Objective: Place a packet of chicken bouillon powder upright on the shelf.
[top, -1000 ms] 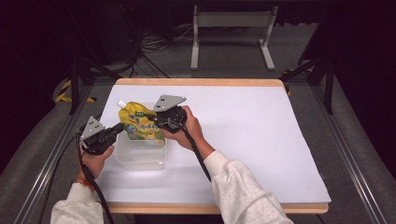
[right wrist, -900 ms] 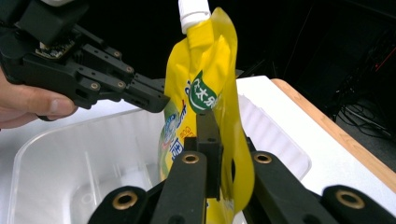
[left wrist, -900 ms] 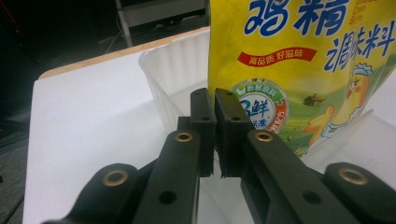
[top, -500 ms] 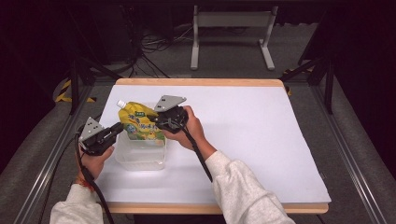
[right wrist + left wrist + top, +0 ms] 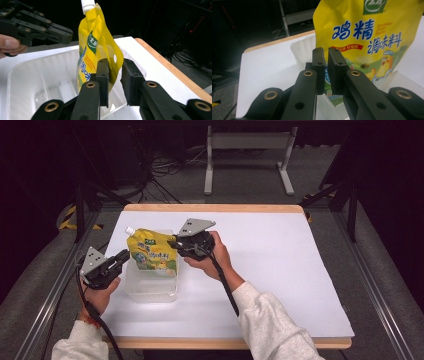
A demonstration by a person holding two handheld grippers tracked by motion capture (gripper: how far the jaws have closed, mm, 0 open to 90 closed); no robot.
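The yellow pouch (image 5: 151,254) stands upright in the clear plastic tub (image 5: 150,287) at the left part of the white table (image 5: 280,270), its white spout (image 5: 129,230) tipped toward the far left. The right gripper (image 5: 176,242) is at the pouch's right edge; in the right gripper view its jaws straddle that edge with a gap showing on the right side, so I'd call them parted around the pouch (image 5: 96,50) rather than clamped on it (a light touch on one pad is possible, I can't be sure). The left gripper (image 5: 122,256) sits just left of the pouch, and in the left gripper view its jaws stand nearly together with only a thin slit between them, holding nothing.

What worries me: the pouch looks soft and top-heavy, resting only on the tub (image 5: 37,82) floor and wall. If the right gripper pulls away sideways, its pad could drag the edge and topple the pouch out over the rim. A nudge from the left gripper could slide the light tub on the table, too.
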